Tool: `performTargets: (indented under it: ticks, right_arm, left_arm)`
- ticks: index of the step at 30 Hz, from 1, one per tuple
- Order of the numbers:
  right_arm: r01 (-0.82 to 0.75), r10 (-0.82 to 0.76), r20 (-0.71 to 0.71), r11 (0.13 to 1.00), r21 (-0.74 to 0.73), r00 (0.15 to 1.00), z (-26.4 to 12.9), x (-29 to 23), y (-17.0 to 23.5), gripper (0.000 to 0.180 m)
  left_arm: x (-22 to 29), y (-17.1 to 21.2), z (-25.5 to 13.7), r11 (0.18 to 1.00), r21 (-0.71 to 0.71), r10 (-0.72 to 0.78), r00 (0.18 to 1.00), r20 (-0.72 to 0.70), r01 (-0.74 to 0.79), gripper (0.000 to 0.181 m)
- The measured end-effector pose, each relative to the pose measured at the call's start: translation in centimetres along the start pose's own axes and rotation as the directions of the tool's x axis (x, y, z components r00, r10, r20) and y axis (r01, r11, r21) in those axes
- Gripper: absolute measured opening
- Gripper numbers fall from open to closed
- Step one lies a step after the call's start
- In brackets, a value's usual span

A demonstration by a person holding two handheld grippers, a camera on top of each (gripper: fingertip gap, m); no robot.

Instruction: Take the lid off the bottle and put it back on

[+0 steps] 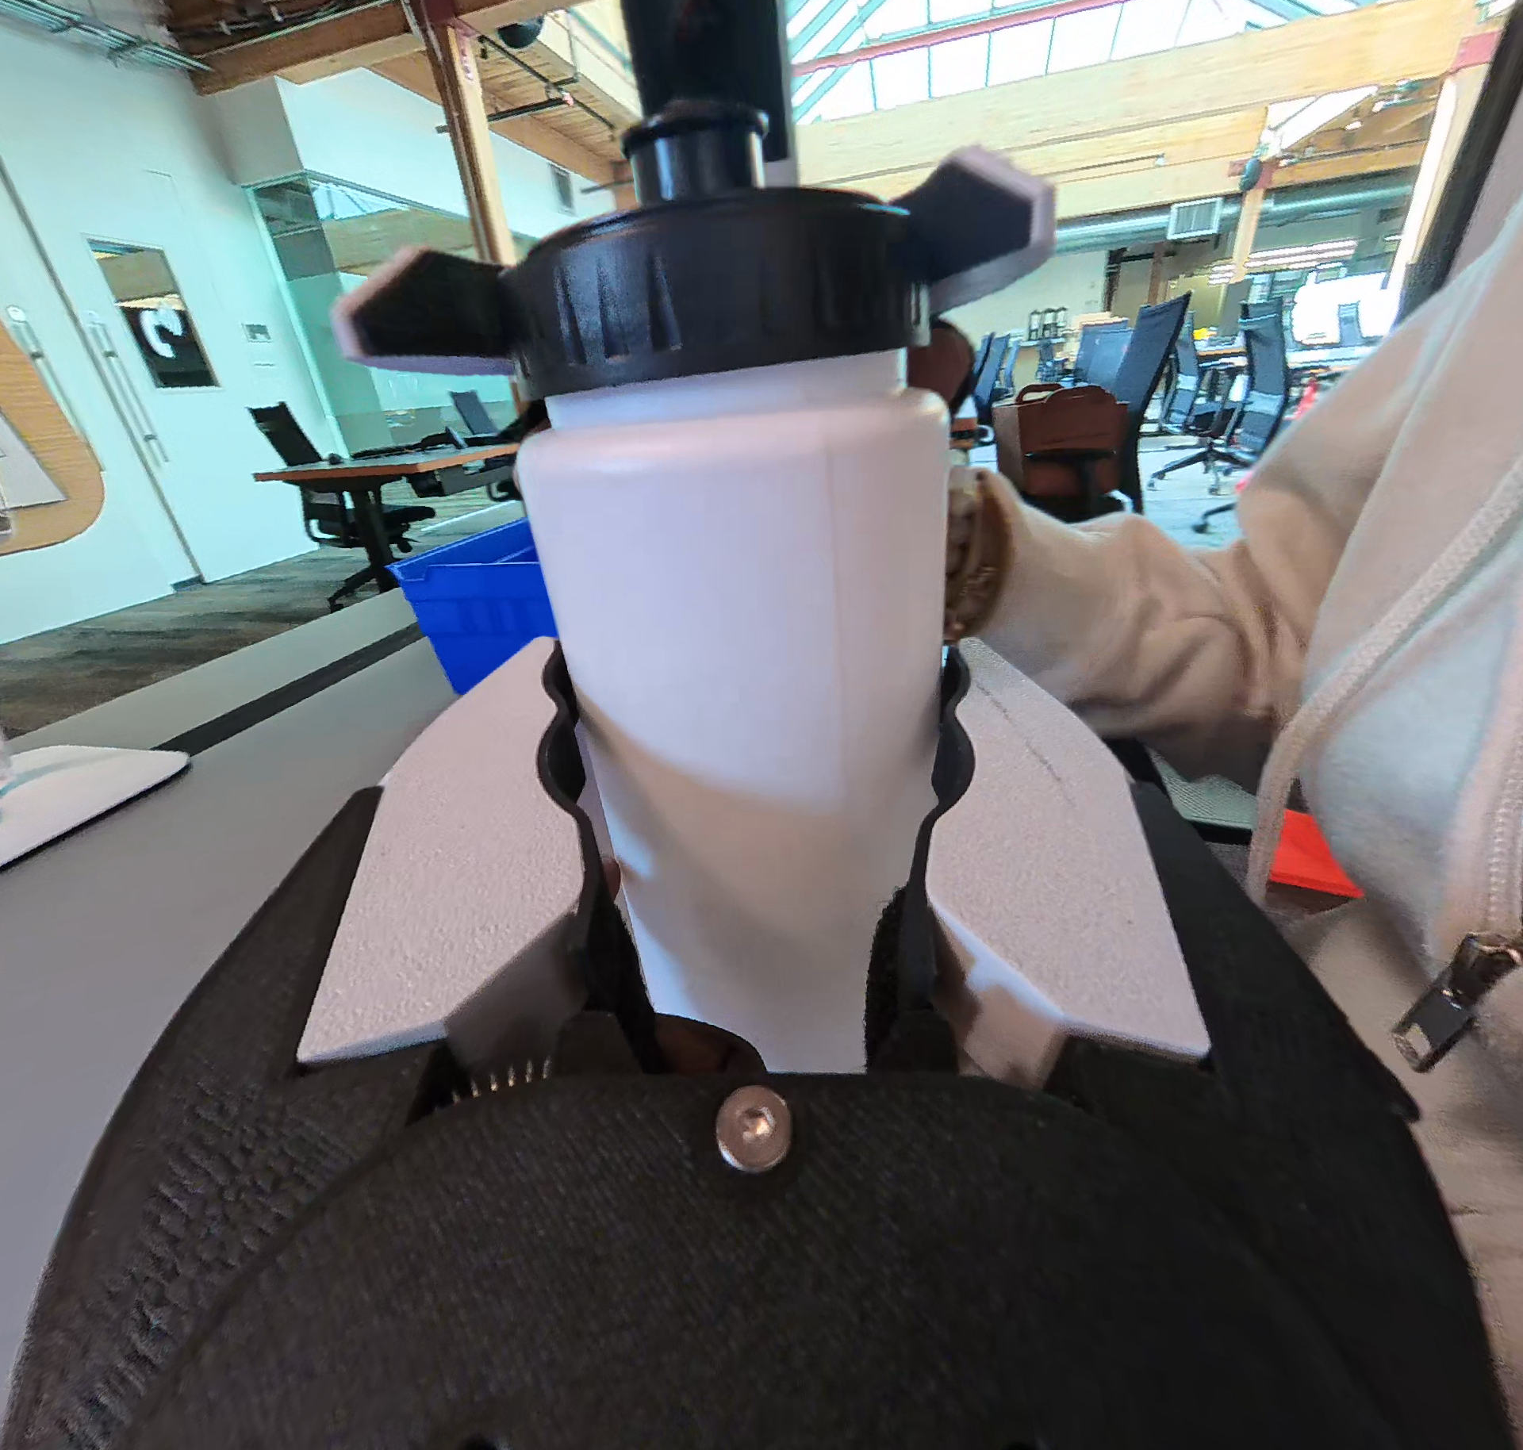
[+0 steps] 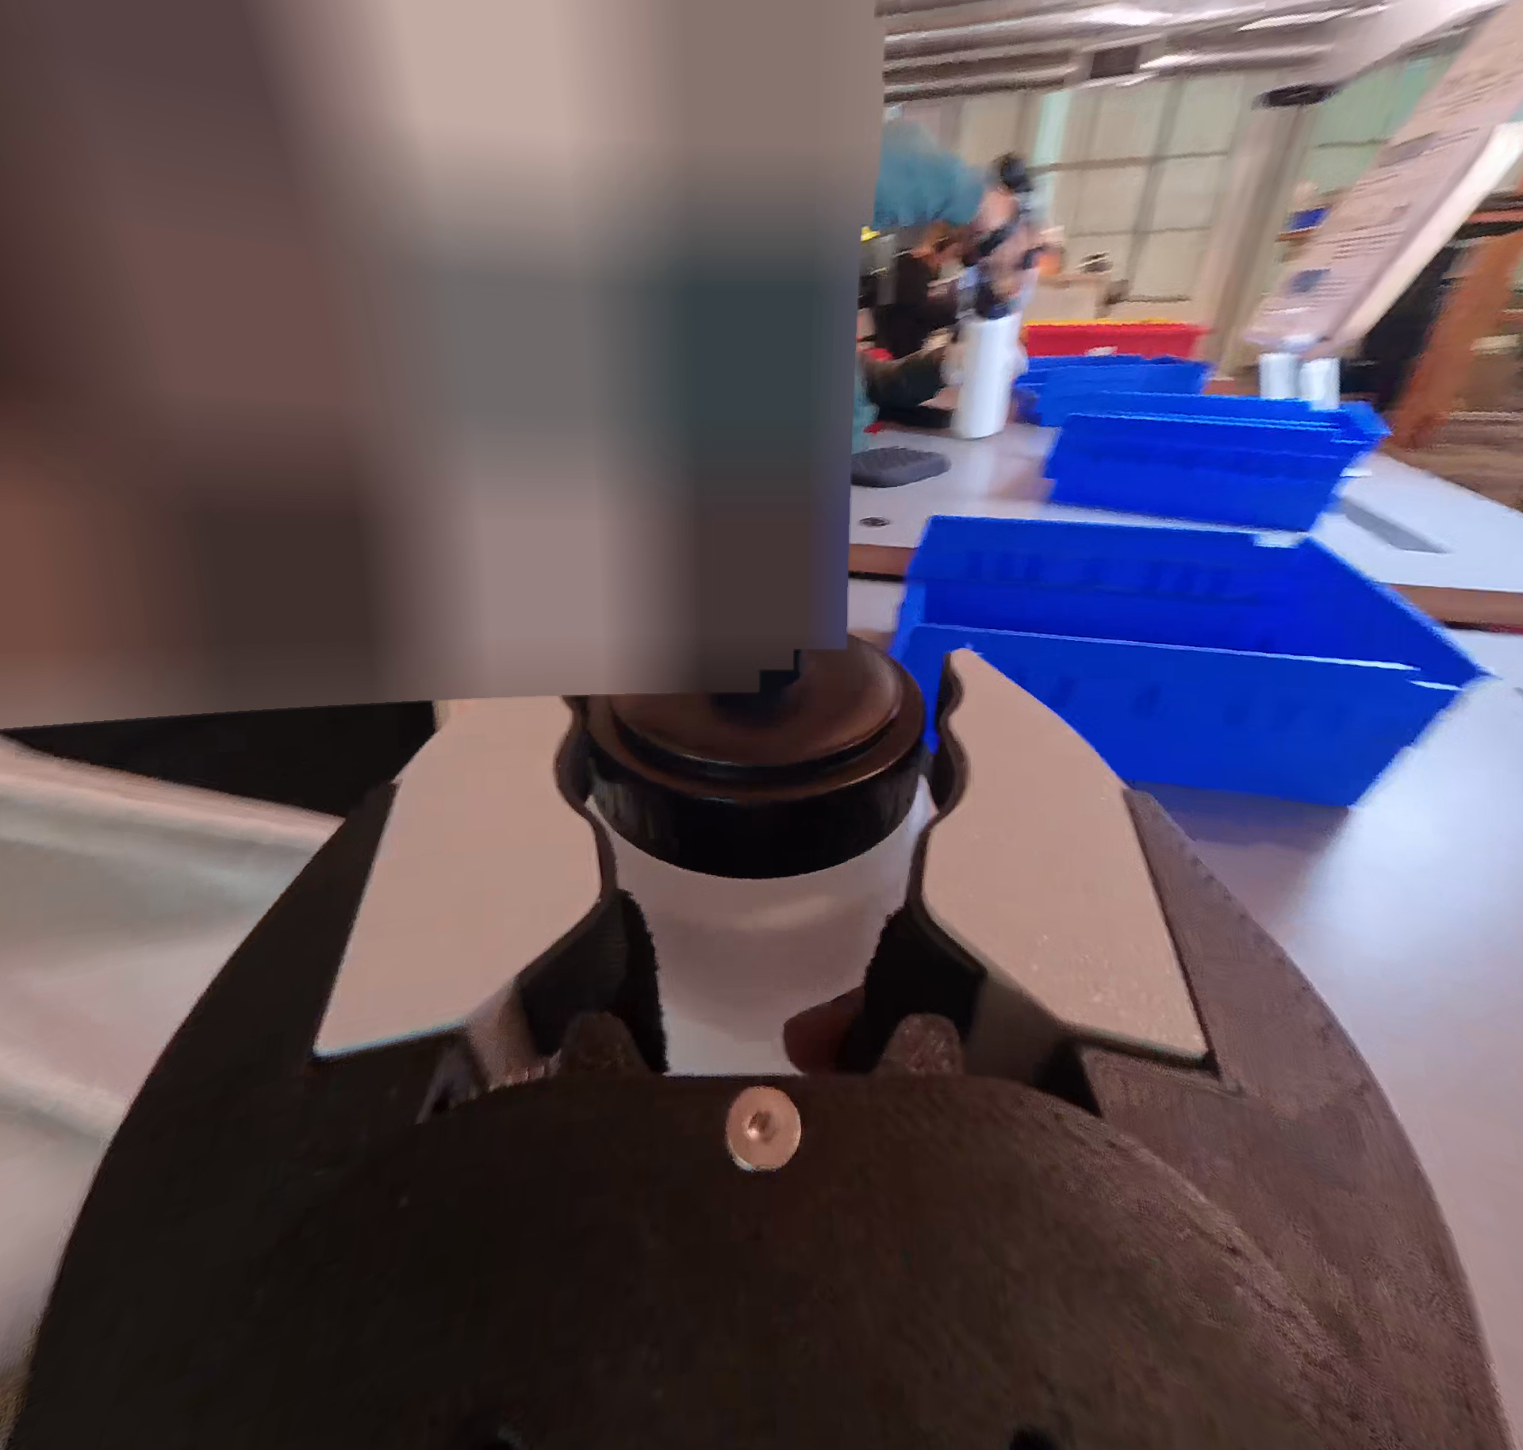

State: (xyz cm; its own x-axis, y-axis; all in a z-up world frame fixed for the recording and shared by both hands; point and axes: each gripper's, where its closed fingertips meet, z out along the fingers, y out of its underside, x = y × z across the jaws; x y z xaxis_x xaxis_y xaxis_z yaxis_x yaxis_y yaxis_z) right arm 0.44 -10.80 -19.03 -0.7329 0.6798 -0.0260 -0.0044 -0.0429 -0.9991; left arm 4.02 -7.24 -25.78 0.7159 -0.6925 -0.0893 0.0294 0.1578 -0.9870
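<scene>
In the left wrist view a white bottle stands upright between the grey fingers of my left gripper, which is shut on its body. A black ribbed lid with a black spout sits on the bottle's neck. My right gripper reaches in from behind, with one fingertip on each side of the lid. In the right wrist view my right gripper is shut on the lid, with the white bottle below it. The bottle's base is hidden.
A blue bin stands behind the bottle on the grey table. A person's cream sleeve is close on the right. Several blue bins line the table in the right wrist view. Office chairs and desks stand far back. The left gripper's tips are roughly 7 cm from the right gripper's.
</scene>
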Motion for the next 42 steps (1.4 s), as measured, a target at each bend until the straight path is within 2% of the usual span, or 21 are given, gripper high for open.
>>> performTargets:
  ticks: [1,3,7,10,11,12,14,19,22,24,26,29,33,35,37,38,39,42]
  right_arm:
    - [-0.002,0.004,-0.08,1.0,0.026,0.997,-0.1,0.6,-0.3,0.093]
    - [-0.005,0.015,-0.244,0.999,0.045,0.97,-0.6,1.5,-0.4,0.097]
    - [0.013,0.021,-0.559,0.998,0.055,0.829,-1.1,2.6,-0.2,0.103]
    - [0.052,-0.048,-0.686,0.999,-0.015,0.726,-1.0,3.1,0.2,0.088]
    - [0.057,-0.071,-0.686,0.997,-0.043,0.725,-0.8,3.1,0.4,0.078]
    - [0.048,-0.073,-0.684,0.997,-0.055,0.726,-0.7,3.3,0.4,0.078]
    - [0.012,-0.045,-0.622,0.998,-0.057,0.782,-0.4,3.2,0.5,0.077]
    - [-0.012,-0.005,-0.272,0.998,-0.058,0.962,0.1,1.3,0.5,0.077]
    - [-0.007,0.004,-0.054,0.998,-0.058,0.999,0.0,-0.1,0.5,0.078]
    - [-0.007,0.006,-0.021,0.999,-0.043,1.0,0.0,-0.2,0.5,0.078]
    - [-0.013,0.012,-0.061,1.0,-0.013,0.998,0.1,0.2,0.4,0.078]
    - [-0.017,0.028,-0.269,0.999,0.044,0.963,-0.3,1.7,-0.2,0.087]
    - [0.069,-0.002,-0.59,0.993,0.091,0.807,-1.3,2.6,-1.1,0.103]
    - [0.097,-0.039,-0.69,0.994,0.045,0.722,-1.3,2.7,-0.6,0.1]
    - [0.079,-0.086,-0.73,0.996,-0.045,0.678,-0.9,3.1,0.4,0.094]
    - [0.07,-0.105,-0.727,0.995,-0.078,0.678,-0.7,3.2,0.8,0.082]
    - [0.073,-0.115,-0.722,0.993,-0.09,0.682,-0.7,3.3,0.8,0.078]
    - [0.027,-0.079,-0.599,0.995,-0.095,0.797,-0.3,2.8,0.9,0.078]
  left_arm:
    - [-0.2,0.0,0.0,1.0,-0.002,0.007,1.0,0.016,-0.007,0.084]
    - [-0.7,0.0,-0.1,1.0,-0.004,0.017,0.998,0.055,-0.017,0.085]
    - [-1.8,0.1,-0.2,0.999,-0.014,0.032,0.991,0.129,-0.031,0.085]
    - [-1.7,0.1,-0.1,0.999,-0.016,0.041,0.991,0.13,-0.039,0.085]
    - [-1.7,0.1,-0.1,0.999,-0.017,0.039,0.991,0.131,-0.037,0.085]
    - [-1.8,0.1,-0.1,0.999,-0.016,0.031,0.991,0.13,-0.029,0.084]
    - [-1.7,0.1,-0.2,1.0,-0.013,0.012,0.994,0.105,-0.011,0.084]
    - [-0.6,0.0,-0.2,1.0,-0.005,-0.001,1.0,0.027,0.001,0.084]
    - [0.2,0.0,0.0,1.0,-0.002,-0.004,1.0,-0.021,0.004,0.084]
    - [0.2,0.0,0.0,1.0,0.0,-0.011,1.0,-0.023,0.011,0.084]
    - [-0.1,0.0,-0.1,1.0,0.002,-0.019,1.0,-0.006,0.019,0.084]
    - [-0.7,0.0,-0.1,1.0,-0.005,0.011,0.999,0.051,-0.011,0.084]
    - [-1.8,0.1,-0.2,0.999,-0.015,0.035,0.99,0.135,-0.033,0.085]
    - [-1.9,0.1,-0.2,0.999,-0.016,0.034,0.989,0.144,-0.032,0.085]
    - [-1.8,0.1,-0.2,0.999,-0.019,0.043,0.989,0.139,-0.041,0.085]
    - [-1.7,0.1,-0.2,0.999,-0.019,0.047,0.99,0.135,-0.045,0.085]
    - [-1.7,0.1,-0.2,0.999,-0.019,0.044,0.991,0.13,-0.042,0.084]
    - [-1.3,0.0,-0.3,1.0,-0.012,0.015,0.996,0.085,-0.014,0.084]
